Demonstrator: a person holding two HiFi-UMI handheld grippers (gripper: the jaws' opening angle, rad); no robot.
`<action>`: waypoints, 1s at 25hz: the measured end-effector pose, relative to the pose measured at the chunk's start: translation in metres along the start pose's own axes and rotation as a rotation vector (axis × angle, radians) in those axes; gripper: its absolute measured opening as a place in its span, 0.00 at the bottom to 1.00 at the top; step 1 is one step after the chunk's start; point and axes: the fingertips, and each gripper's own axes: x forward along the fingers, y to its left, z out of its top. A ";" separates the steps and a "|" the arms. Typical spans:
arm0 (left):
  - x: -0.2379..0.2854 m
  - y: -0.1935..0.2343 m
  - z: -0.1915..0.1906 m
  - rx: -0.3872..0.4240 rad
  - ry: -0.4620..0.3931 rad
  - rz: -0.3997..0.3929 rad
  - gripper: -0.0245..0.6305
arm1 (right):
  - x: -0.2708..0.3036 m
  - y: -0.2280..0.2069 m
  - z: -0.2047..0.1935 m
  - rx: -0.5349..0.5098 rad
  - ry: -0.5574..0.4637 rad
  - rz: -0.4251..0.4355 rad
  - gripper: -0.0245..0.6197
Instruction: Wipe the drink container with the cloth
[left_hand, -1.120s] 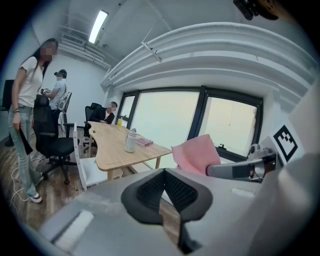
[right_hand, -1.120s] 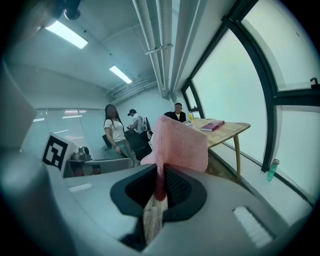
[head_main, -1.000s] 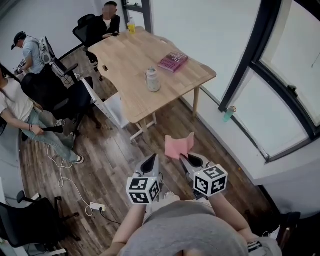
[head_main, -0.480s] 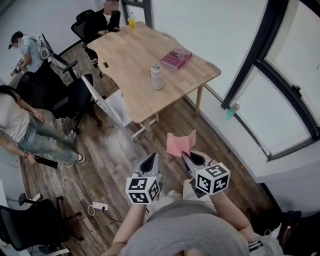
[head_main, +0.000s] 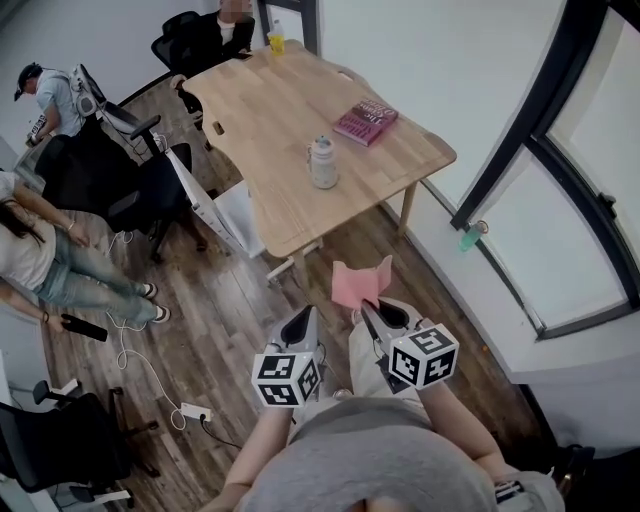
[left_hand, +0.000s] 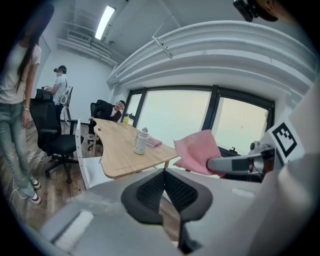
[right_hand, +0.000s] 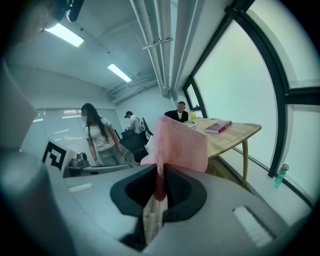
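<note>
Item 1: my right gripper (right_hand: 160, 186), jaws clamped on the pink cloth (right_hand: 181, 141); the right gripper view shows the pinch plainly.
Item 2: my left gripper (left_hand: 162, 184), jaws together, nothing between them.
Item 3: drink container (head_main: 322, 163), upright on the wooden surface (head_main: 262, 118) near a book (head_main: 366, 120), well apart from both grippers. I see it in the head and left gripper views only.

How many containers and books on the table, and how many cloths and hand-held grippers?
Containers: 2, white drink container, yellow container
Book: 1
Pink cloth: 1
Hand-held grippers: 2, left hand-held gripper, right hand-held gripper
Total: 6
</note>
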 end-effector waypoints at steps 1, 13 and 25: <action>0.006 0.003 0.004 -0.003 -0.003 0.008 0.04 | 0.006 -0.005 0.005 -0.005 -0.002 0.002 0.09; 0.095 0.036 0.057 -0.045 -0.042 0.112 0.04 | 0.085 -0.069 0.076 -0.072 0.012 0.073 0.09; 0.171 0.070 0.104 -0.076 -0.059 0.230 0.04 | 0.173 -0.124 0.127 -0.114 0.070 0.142 0.09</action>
